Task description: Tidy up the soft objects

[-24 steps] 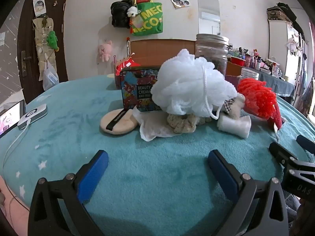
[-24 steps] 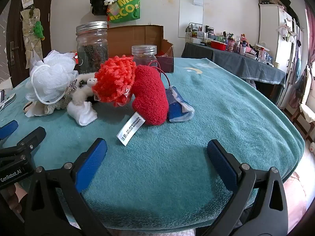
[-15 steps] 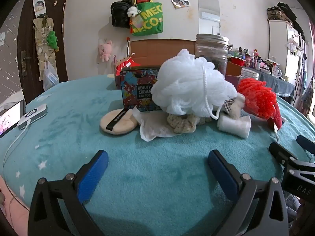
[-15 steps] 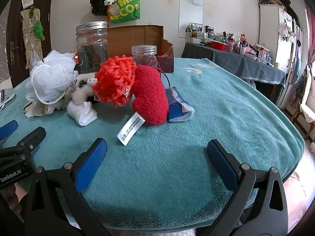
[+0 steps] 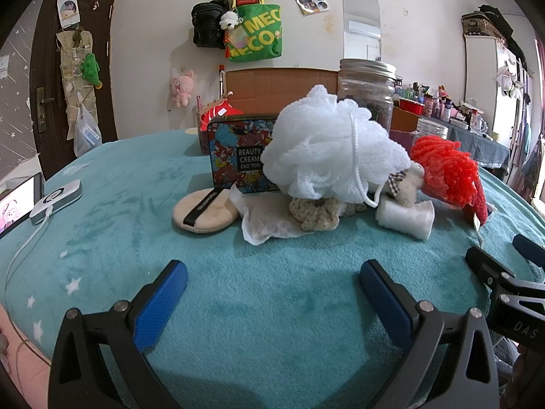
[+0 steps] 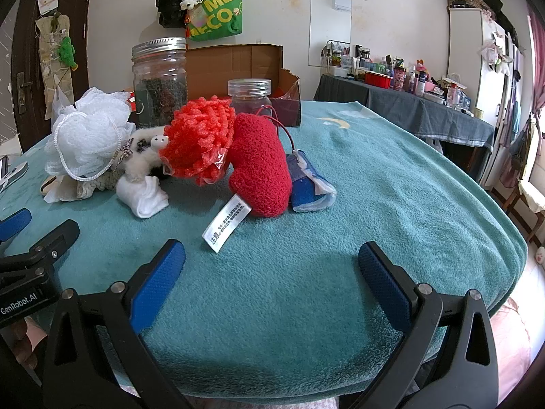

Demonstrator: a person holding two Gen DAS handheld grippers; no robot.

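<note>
Scrunchie [image 5: 315, 213] half-hidden under white loofah [image 5: 327, 150]

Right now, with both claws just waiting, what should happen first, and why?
Probably ease the right gripper forward toward the red plush: its jaws are wide open and empty, and the plush lies nearest, straight ahead, with only bare blanket between.

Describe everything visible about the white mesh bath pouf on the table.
The white mesh bath pouf is a large ruffled ball of netting with a white cord loop hanging down its side. It sits on top of the pile, resting on a beige knitted piece and crumpled tissue, in front of the floral pouch and tall jar. Neither claw touches it.
</note>
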